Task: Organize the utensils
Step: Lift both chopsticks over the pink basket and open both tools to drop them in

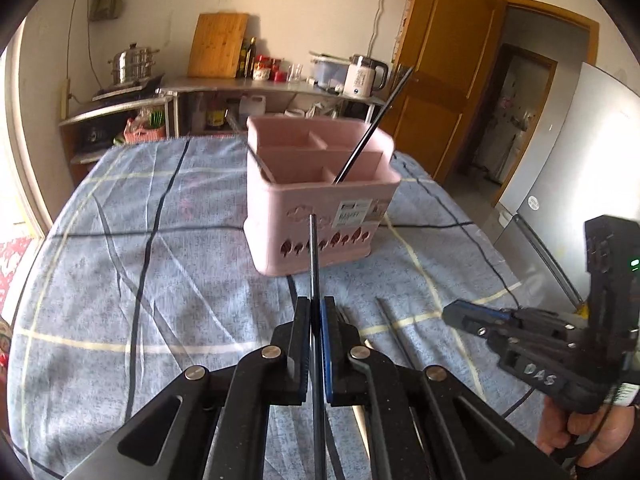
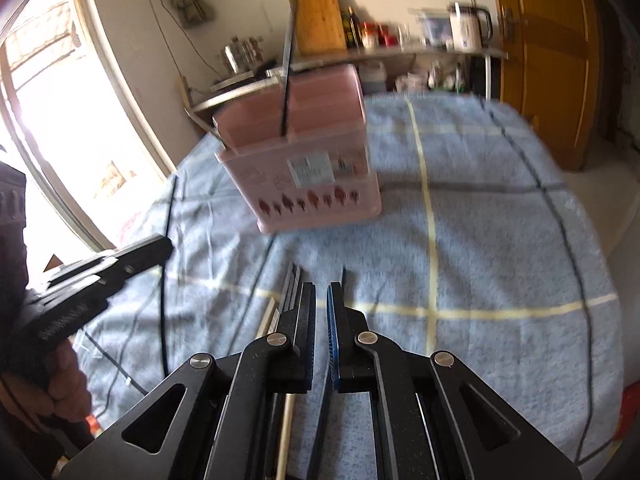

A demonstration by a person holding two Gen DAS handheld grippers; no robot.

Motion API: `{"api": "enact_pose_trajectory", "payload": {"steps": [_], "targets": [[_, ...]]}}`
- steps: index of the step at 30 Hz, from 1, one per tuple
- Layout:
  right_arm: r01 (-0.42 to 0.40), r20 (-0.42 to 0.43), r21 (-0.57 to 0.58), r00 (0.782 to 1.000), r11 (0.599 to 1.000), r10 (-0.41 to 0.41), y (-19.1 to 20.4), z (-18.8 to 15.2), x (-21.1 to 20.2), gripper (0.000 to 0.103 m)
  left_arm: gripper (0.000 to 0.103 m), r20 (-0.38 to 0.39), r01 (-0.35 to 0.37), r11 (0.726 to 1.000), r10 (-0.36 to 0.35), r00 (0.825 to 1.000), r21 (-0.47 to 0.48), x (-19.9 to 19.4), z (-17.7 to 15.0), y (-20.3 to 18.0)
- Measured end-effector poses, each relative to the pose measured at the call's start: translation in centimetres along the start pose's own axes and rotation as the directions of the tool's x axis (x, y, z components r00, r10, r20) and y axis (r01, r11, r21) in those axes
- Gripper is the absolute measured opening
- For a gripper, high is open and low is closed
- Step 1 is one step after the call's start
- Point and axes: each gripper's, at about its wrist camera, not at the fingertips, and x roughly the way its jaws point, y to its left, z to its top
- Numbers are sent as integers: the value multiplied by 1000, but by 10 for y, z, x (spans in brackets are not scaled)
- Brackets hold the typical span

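The left gripper (image 1: 316, 308) pinches a dark chopstick (image 1: 314, 256) that points toward the pink utensil caddy (image 1: 320, 216) on the blue checked cloth (image 1: 160, 280) — another chopstick (image 1: 376, 128) leans inside it — while the right gripper (image 2: 321, 294) is pressed together, though whether it grips anything is unclear.

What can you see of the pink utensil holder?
The pink utensil holder is a boxy bin that looks plastic, open-topped, with inner walls splitting it into several compartments. Its front has a row of leaf-shaped cutouts near the base and a paper label above them. It stands upright on the blue checked tablecloth, toward the far side. One black chopstick leans in the front right compartment. No gripper touches it.
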Motion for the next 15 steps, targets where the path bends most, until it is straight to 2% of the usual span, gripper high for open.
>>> {"api": "enact_pose_trajectory", "payload": {"steps": [9,15], "targets": [[35,-139,-6,990,999,-36,-5,-19,53,9,5,-121,-1,998,-7,993,-64,41,-24,20],[49,-152,-18,987,999,-51,-5,-19,64,9,5,-152,-4,998,-6,988,-63,52,-29,23]]}}
